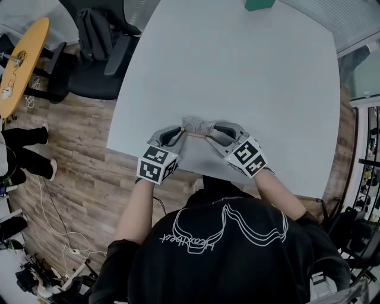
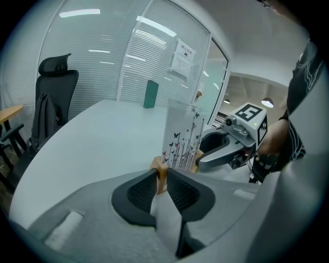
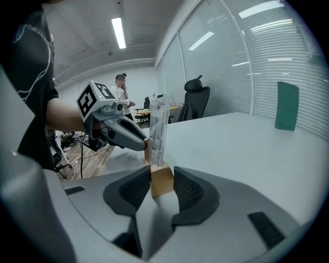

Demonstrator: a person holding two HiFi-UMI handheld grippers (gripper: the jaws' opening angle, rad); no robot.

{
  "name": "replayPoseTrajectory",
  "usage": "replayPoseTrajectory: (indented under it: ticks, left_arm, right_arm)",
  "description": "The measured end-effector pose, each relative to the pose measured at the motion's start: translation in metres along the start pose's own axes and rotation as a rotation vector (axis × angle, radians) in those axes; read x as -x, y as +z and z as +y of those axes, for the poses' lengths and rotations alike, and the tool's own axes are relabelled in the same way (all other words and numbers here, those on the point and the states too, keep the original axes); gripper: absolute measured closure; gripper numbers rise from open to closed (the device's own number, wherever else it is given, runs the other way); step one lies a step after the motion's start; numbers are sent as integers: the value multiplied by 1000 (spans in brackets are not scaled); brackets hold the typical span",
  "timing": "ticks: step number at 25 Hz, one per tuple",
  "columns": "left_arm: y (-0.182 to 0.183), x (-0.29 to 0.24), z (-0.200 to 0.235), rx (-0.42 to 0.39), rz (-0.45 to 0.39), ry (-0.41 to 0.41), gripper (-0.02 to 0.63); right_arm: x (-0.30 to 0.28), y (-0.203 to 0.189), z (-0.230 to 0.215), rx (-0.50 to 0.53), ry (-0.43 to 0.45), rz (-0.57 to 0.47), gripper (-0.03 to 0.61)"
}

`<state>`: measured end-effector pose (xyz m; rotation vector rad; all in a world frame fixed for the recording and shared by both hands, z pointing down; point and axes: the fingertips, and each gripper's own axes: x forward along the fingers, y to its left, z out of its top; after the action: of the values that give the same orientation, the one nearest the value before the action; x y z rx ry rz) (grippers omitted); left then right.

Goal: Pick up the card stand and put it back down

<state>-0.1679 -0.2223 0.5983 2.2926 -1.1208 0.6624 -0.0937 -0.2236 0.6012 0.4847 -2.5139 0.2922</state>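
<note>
Pale grey table, card stand upright near its front edge, green block at far edge

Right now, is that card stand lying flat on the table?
No, the card stand stands upright, with its printed panel rising vertically from the wooden base.

On your white desk, a green box stands at the far edge. To your left, a black office chair and a yellow table stand on the wood floor.

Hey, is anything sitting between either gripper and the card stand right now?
Nothing visible. The left gripper and right gripper each have their jaws closed on one wooden end of the card stand.
</note>
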Motion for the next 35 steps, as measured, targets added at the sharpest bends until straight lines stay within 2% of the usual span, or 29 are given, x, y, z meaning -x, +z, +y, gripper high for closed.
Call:
replayPoseTrajectory:
  ticks: [21, 28, 35]
  left_arm:
    - [8, -2, 0, 21, 0, 51, 549]
    - [12, 12, -9, 53, -25, 44, 549]
    - [22, 40, -21, 47, -52, 62, 549]
  right_arm:
    - [3, 5, -8, 2, -19, -27, 439]
    - [16, 16, 0, 24, -6, -56, 439]
    - [33, 34, 19, 21, -16, -98, 439]
